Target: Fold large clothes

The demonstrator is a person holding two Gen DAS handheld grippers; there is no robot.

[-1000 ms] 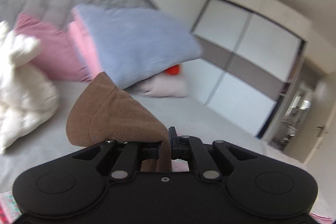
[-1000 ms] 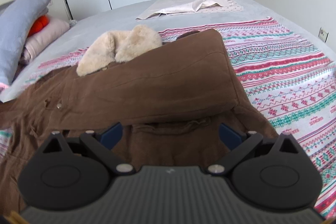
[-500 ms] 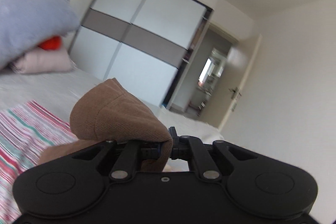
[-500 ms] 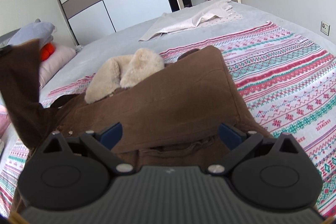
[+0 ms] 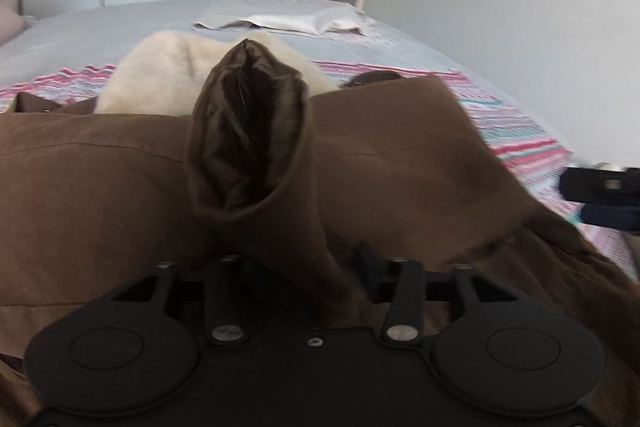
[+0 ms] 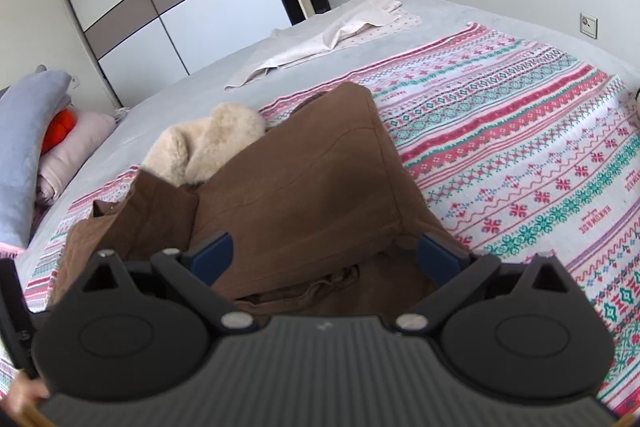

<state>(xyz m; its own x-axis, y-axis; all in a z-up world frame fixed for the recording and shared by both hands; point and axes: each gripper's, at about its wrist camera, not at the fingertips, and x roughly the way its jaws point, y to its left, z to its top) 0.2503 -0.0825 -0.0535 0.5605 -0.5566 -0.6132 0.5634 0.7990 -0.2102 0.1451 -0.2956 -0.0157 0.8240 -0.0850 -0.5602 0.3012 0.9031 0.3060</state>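
Left tongs (image 5: pixel 296 263) opening around one brown coat's (image 6: pixel 304 195) cuff (image 5: pixel 248 143) — right tongs (image 6: pixel 326 255) wide apart.

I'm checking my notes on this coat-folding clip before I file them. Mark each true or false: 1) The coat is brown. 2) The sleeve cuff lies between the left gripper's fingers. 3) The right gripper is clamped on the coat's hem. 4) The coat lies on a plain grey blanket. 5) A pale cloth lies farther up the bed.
1) True: the coat is brown, with a cream fleece collar.
2) True: the sleeve cuff sits between the fingers of the left gripper, whose jaws are opening.
3) False: the right gripper is open above the coat, gripping nothing.
4) False: it lies on a patterned blanket in red, green and white.
5) True: a pale cloth lies beyond the blanket.
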